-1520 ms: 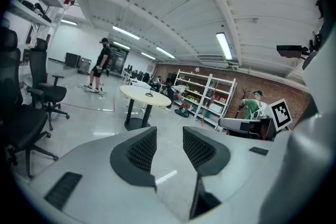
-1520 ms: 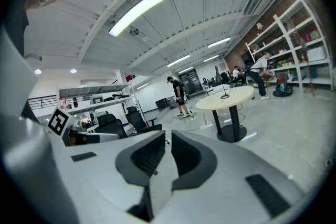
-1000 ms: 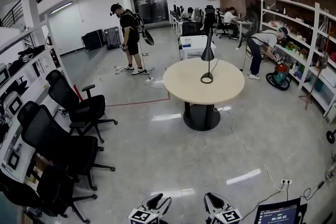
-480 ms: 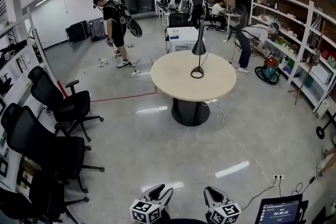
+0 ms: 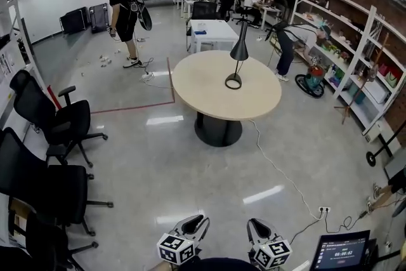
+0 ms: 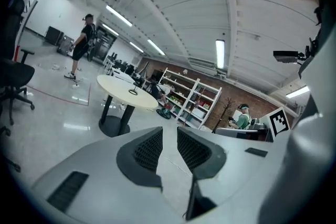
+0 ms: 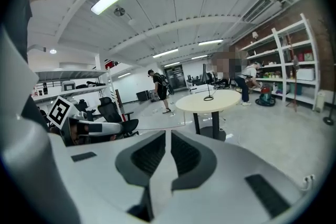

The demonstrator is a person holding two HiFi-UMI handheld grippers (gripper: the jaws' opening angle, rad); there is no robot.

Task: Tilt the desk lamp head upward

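Observation:
A black desk lamp (image 5: 239, 49) stands near the middle of a round beige table (image 5: 209, 95), its cone head pointing down over its ring base. Both grippers sit at the bottom edge of the head view, far from the table. My left gripper (image 5: 194, 223) holds nothing; its pads stand a small gap apart. My right gripper (image 5: 258, 228) also holds nothing and shows only a narrow slit between its pads. In the left gripper view the table (image 6: 126, 96) lies beyond the left gripper (image 6: 169, 135). The right gripper view shows the lamp (image 7: 206, 81) ahead of the right gripper (image 7: 168, 140).
Black office chairs (image 5: 57, 127) line the left side. A cable runs from the table to a power strip (image 5: 323, 209) on the floor. A screen (image 5: 339, 252) sits at the bottom right. One person (image 5: 122, 0) stands at the far left; another (image 5: 297, 38) bends at the shelves (image 5: 358, 57).
The view has advanced toward the table, which now looks larger and sits further left. The chairs have slid toward the left edge. Both grippers stay at the bottom edge.

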